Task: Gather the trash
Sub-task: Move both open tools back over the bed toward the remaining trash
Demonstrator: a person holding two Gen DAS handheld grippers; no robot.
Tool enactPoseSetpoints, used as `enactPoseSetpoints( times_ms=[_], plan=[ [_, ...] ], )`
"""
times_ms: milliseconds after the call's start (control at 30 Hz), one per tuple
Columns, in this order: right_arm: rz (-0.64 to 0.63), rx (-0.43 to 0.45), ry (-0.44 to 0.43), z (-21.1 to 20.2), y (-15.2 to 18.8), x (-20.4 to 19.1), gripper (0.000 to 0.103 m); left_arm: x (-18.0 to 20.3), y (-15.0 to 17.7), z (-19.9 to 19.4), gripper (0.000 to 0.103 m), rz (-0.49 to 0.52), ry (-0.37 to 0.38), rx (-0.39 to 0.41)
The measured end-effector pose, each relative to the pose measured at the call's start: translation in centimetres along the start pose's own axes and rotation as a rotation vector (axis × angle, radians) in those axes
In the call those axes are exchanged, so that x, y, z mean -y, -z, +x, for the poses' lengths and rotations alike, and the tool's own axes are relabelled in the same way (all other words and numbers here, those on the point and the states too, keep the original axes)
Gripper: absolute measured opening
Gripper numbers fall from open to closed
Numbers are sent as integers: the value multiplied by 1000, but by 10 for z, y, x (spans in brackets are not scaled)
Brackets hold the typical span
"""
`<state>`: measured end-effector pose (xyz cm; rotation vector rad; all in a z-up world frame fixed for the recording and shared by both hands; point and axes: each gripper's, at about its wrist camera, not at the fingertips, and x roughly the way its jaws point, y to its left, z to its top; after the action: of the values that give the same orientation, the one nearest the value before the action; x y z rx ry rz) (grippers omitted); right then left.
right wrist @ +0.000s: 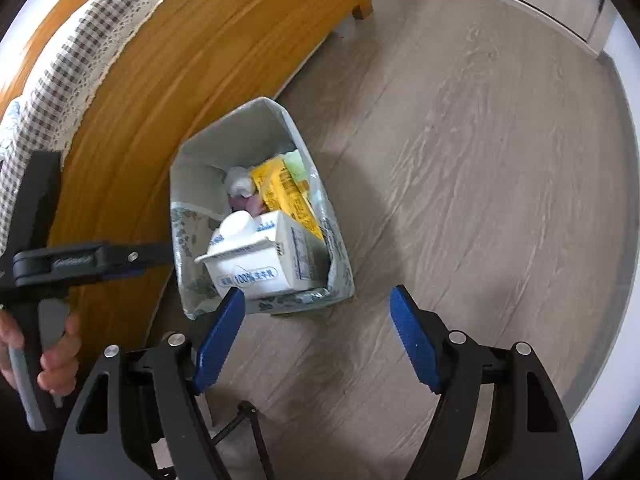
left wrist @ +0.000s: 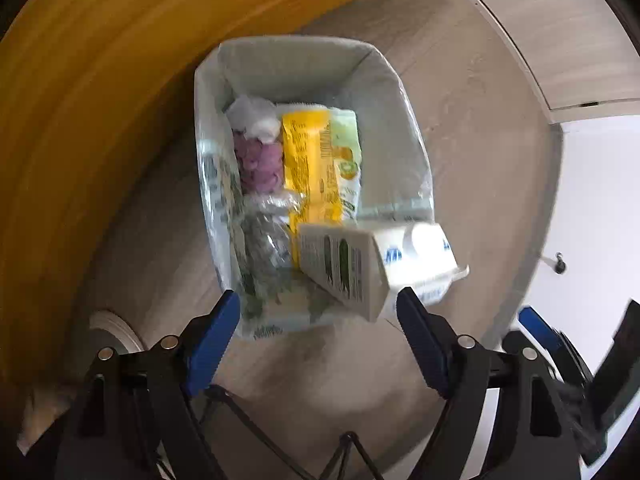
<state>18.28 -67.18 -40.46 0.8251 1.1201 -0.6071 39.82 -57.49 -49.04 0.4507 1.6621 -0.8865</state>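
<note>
Bin [left wrist: 304, 56] holds one milk carton [left wrist: 360, 264], one yellow packet [left wrist: 308, 160]; both grippers [left wrist: 320, 316] [right wrist: 316, 320] released, empty.

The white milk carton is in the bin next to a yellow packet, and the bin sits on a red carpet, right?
Not quite. The milk carton is in the bin beside the yellow packet, but the bin sits on a bare grey wood-look floor, not a red carpet. The right wrist view shows it clearly.
</note>
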Motion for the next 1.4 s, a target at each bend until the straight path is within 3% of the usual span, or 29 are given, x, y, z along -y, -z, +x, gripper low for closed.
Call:
enactPoseSetpoints(
  times_ms=[100, 267, 400, 500, 667, 833, 1000, 1167, 1300, 1400],
  plan=[
    [-8, -18, 9, 5, -2, -5, 72, -15, 13, -8, 78, 0, -37, 7],
    [-57, 23, 4, -10, -6, -25, 72, -34, 33, -48, 78, -52, -29, 76],
    [-86, 65, 7, -33, -14, -43, 72, -32, 52, -112, 78, 9, -26, 245],
    [-124, 102, 13, -54, -16, -61, 72, -37, 72, -174, 78, 93, -34, 421],
    [-256, 212, 8, -103, -19, -122, 72, -85, 121, -276, 81, 28, -33, 706],
    [-393, 426, -43, -160, -12, -198, 72, -152, 179, -354, 85, -93, -79, 933],
    [-509, 569, -86, -189, 3, -276, 72, -231, 225, -399, 87, -223, -228, 1059],
    [-660, 595, -93, -180, 19, -347, 72, -336, 256, -427, 88, -462, -240, 1123],
    [-738, 551, -101, -160, 26, -398, 72, -416, 261, -449, 88, -574, -341, 1133],
    [-769, 520, -116, -148, 21, -429, 72, -471, 258, -469, 88, -570, -316, 1139]
  ],
)
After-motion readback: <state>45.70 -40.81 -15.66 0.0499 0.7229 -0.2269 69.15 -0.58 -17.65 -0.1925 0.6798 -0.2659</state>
